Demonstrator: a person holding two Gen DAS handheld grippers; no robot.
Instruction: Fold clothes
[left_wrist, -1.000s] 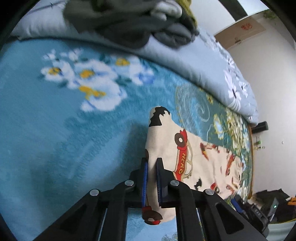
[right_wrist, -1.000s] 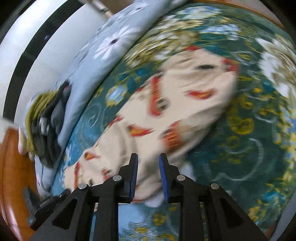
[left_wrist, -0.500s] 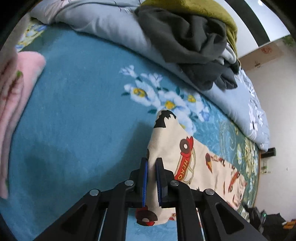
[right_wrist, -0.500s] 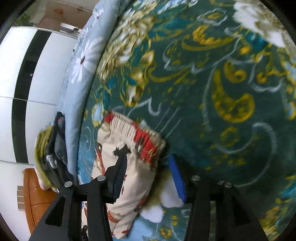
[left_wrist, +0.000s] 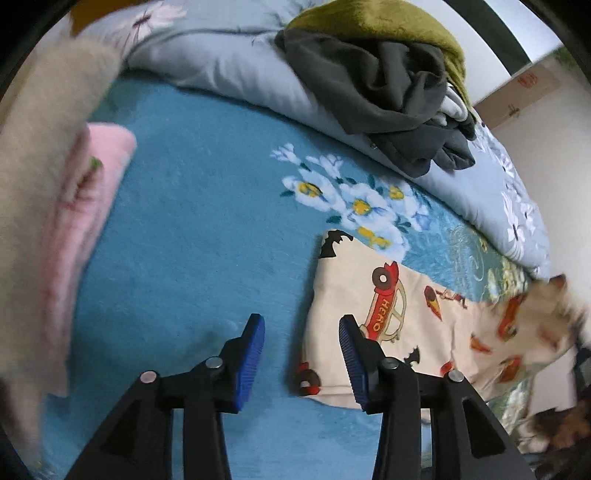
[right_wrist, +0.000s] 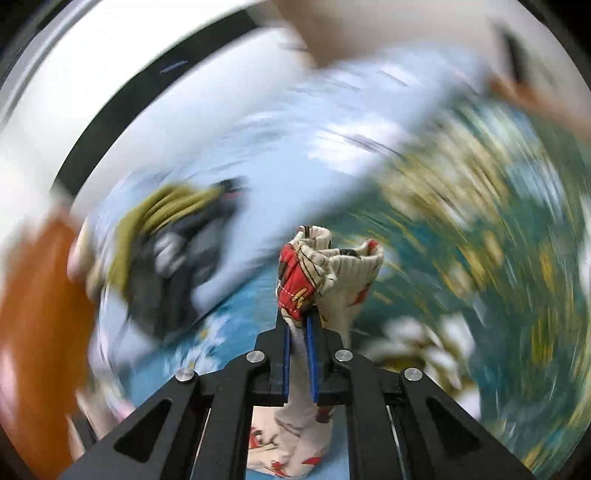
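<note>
pink folded garment (left_wrist: 83, 206): far left on the blue bedspread (left_wrist: 192, 236), blurred, a beige cloth lying over it.
left gripper (left_wrist: 302, 354): fingers spread wide, nothing between them; hovers over the bedspread, right pad at the near edge of the pants.
car-print pants (left_wrist: 402, 328): cream, red "HERO" car print; lying flat on the bedspread, running off to the right; far end blurred.
clothes pile (left_wrist: 391, 88): dark grey and olive garments heaped on the pale blue quilt (left_wrist: 229, 70) at the back of the bed.
right gripper (right_wrist: 298, 332): clamped on the bunched waistband end (right_wrist: 321, 273) of the pants, fabric sticking up past the pads and hanging below.
right view background: heavy motion blur, only the pile and quilt recognisable.
</note>
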